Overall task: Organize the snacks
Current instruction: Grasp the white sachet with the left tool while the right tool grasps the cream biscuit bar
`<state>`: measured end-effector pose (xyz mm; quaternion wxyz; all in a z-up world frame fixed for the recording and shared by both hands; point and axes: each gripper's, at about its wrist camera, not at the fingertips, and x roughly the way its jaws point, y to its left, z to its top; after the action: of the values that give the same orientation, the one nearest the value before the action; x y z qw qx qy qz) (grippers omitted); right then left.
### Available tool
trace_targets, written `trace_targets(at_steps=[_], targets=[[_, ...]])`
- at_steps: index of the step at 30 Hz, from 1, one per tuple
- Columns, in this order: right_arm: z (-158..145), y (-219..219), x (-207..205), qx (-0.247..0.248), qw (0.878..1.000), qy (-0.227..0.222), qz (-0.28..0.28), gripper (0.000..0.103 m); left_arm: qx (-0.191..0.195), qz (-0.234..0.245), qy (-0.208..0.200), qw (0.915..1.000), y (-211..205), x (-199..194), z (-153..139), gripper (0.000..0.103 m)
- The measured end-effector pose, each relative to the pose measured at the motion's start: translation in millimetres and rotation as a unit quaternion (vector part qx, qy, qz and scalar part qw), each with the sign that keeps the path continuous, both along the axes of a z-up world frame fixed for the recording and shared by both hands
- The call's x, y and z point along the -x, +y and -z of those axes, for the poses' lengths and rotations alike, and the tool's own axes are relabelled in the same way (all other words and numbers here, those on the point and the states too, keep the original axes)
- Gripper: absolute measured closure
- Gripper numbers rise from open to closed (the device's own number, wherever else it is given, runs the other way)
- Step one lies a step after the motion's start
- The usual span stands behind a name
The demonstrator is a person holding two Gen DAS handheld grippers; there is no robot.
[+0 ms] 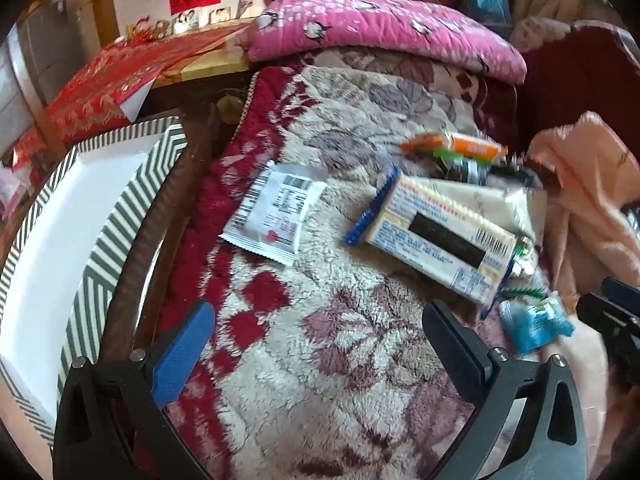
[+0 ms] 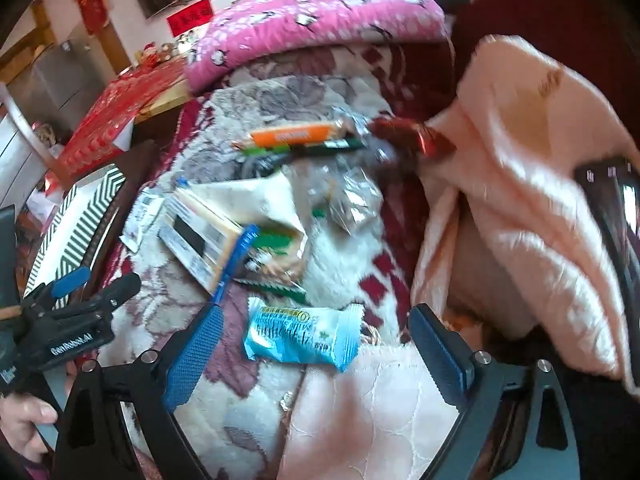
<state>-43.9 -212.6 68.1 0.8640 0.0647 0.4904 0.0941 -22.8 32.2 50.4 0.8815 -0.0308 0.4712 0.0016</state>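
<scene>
One white flat sachet with a barcode [image 1: 276,212] lies at the centre of the left wrist view, beside one long cream biscuit pack with blue crimped ends [image 1: 432,236]. One light-blue crinkled snack wrapper [image 2: 300,338] sits at lower centre of the right wrist view, with one orange bar [image 2: 292,136] and one red twisted candy wrapper [image 2: 412,136] near the top. One box with green-and-white striped walls [image 1: 100,216] stands at the left, and one pink patterned cushion [image 1: 360,20] lies along the top.

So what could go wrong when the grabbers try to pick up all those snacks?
1. The snacks lie in a heap: the big biscuit pack overlaps other wrappers, so lifting it might drag or scatter them.
2. The fluffy blanket is soft, so the open right gripper might pinch fabric along with the blue packet.
3. The striped box sits off to the side, so a loosely held snack could drop on the way.
</scene>
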Motion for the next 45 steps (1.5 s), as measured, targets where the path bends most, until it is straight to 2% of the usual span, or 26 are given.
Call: trace_targets(at_steps=[3,6,10,16,19,28,35,37,41,42,44,45], targets=[[-13.6,6.8,-8.9,0.009,1.0,-0.012,-0.022,0.008,0.013,-0.002,-0.002,0.9999,2.7,0.7,-4.8,0.0],[-20.9,28.7,-21.8,0.051,0.997,-0.024,-0.06,0.008,0.013,0.002,0.009,0.9999,1.9,-1.0,-7.0,0.0],[-19.2,56.9,-31.7,0.078,0.99,-0.039,-0.106,0.008,0.004,-0.005,0.004,1.0,12.8,1.8,-13.6,0.0],[-7.8,95.6,-39.7,0.089,0.98,-0.047,-0.169,0.008,0.002,-0.005,0.01,0.9999,38.1,-12.3,-17.9,0.0],[-4.4,104.0,-40.8,0.097,0.978,-0.05,-0.179,0.008,0.008,0.008,0.016,0.9998,45.4,-28.5,-15.6,0.0],[-2.0,94.1,-42.5,0.091,0.98,-0.045,-0.17,0.008,0.016,0.06,0.052,0.9967,45.8,-76.4,3.7,0.0],[-1.4,95.2,-45.5,0.092,0.979,-0.044,-0.174,0.008,0.017,0.068,0.077,0.9946,47.5,-98.2,18.9,0.001],[-1.2,95.2,-47.2,0.094,0.979,-0.043,-0.176,0.008,0.009,0.076,0.082,0.9937,45.8,-102.7,22.6,0.003],[0.9,94.5,-50.4,0.091,0.98,-0.039,-0.175,0.008,0.011,0.087,0.104,0.9907,45.9,-109.3,33.6,0.025],[1.4,94.8,-51.1,0.09,0.979,-0.039,-0.176,0.008,0.016,0.088,0.11,0.99,46.4,-110.2,35.7,0.03],[2.2,96.1,-53.2,0.091,0.979,-0.036,-0.179,0.008,0.017,0.091,0.106,0.9901,45.4,-110.9,36.2,0.032],[2.7,97.0,-54.8,0.09,0.978,-0.035,-0.183,0.009,0.016,0.095,0.104,0.9899,44.8,-110.2,35.5,0.038]])
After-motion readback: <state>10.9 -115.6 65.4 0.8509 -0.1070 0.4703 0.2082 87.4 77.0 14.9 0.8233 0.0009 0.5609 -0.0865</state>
